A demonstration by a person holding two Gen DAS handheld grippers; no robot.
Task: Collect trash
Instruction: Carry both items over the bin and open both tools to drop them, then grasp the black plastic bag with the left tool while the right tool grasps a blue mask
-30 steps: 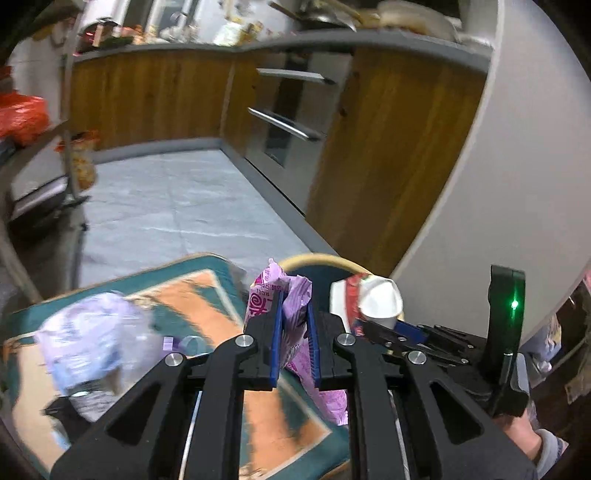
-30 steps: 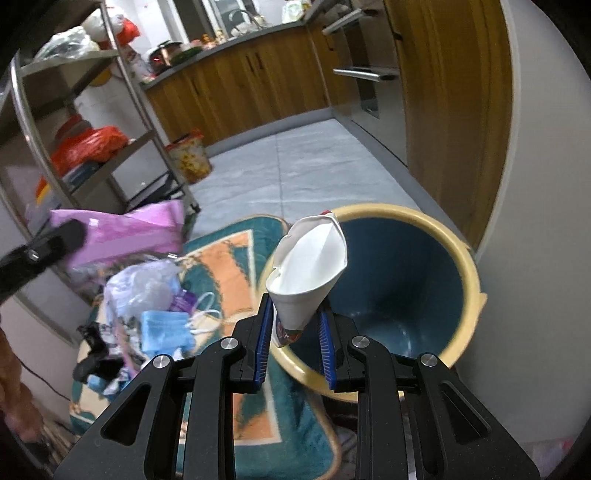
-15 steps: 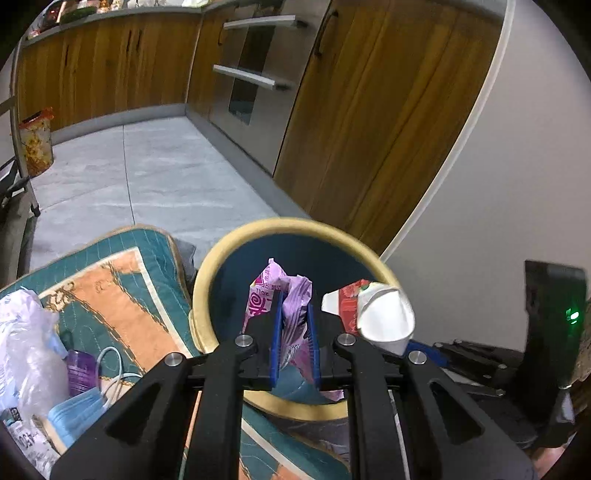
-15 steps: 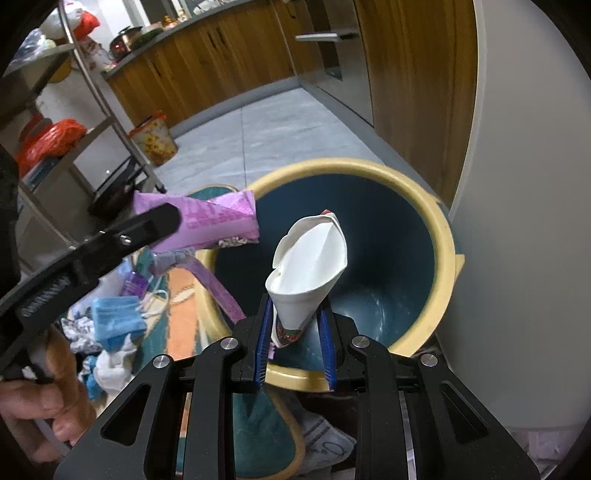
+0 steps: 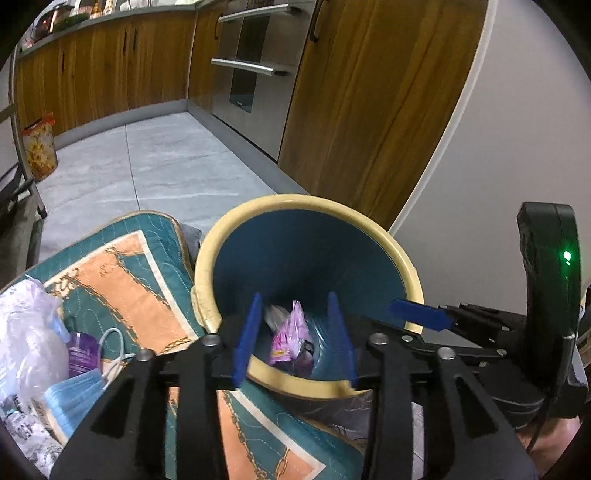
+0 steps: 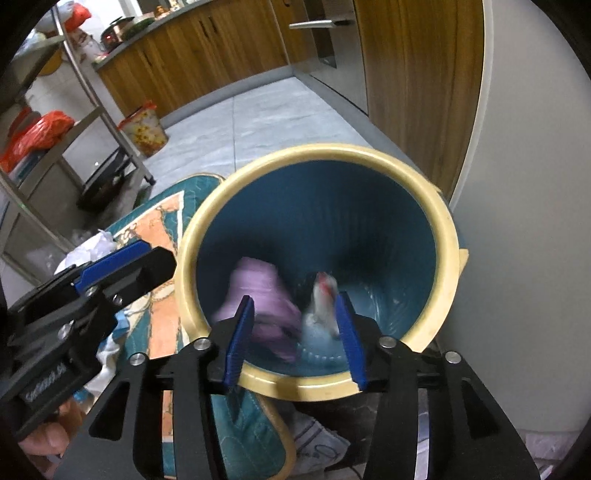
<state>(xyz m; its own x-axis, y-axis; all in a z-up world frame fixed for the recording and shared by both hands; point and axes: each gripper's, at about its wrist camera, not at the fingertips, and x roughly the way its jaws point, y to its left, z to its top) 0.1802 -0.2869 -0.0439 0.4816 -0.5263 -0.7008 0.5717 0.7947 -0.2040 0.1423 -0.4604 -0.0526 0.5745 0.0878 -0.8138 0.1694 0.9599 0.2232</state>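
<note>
Both grippers, left [image 5: 293,334] and right [image 6: 295,334], just opened over bin [image 5: 221,236], fingers spread, empty. Wrapper [image 5: 290,338] and cup [image 6: 321,302] inside: sharp from left, blurred from right. Mask [image 5: 72,400] seen from left only.

Home kitchen, wooden cabinets [image 5: 110,70], built-in oven [image 5: 247,66], countertop pots [image 6: 114,33]

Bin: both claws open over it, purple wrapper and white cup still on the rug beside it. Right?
Not quite. Both claws, left and right, have just been opening, nothing between the pads, over the bin. But the purple wrapper and white cup are inside the bin, not on the rug. The right wrist view shows both, blurred.
</note>
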